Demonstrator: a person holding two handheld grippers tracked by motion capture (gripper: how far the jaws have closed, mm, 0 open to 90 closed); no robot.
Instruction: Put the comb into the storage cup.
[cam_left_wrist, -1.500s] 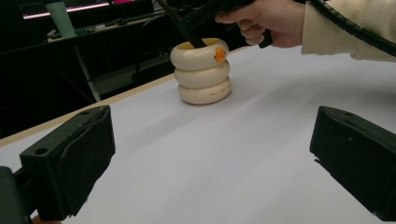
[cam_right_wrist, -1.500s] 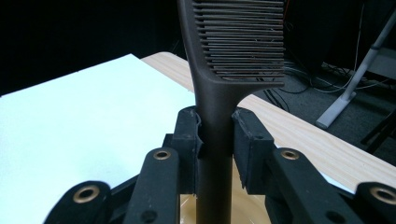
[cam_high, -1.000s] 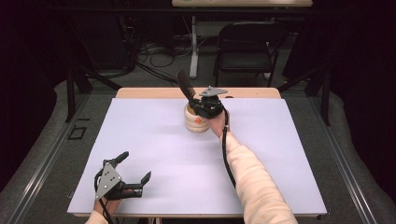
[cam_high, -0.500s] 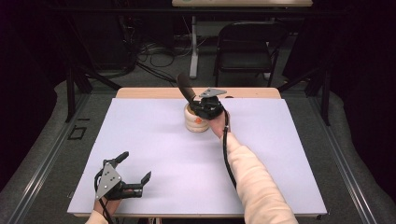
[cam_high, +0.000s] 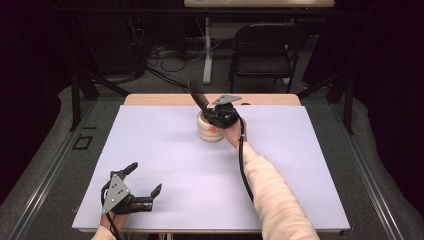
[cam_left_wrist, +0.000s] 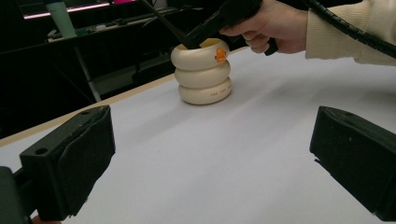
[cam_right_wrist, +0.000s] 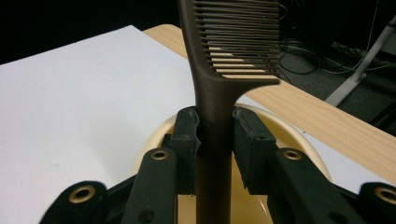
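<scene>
My left gripper (cam_high: 142, 182) rests w/ jaws spread, holding nothing, well apart from the cream ringed holder (cam_high: 210, 129), on the near-left of the mat (cam_high: 165, 150). My right gripper (cam_right_wrist: 215, 135) is clamped on the brown comb (cam_right_wrist: 219, 107) handle, directly above the holder's mouth. Best approach, I reckon: keep comb upright, lower straight in, unclamp only once it's seated so the holder doesn't tip.

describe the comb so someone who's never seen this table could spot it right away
On the white table, look to the far edge's middle, where a cream holder of three stacked rings stands. The dark brown comb rises from its mouth, handle clamped in the right gripper, teeth uppermost: the one thin dark toothed thing there.
</scene>
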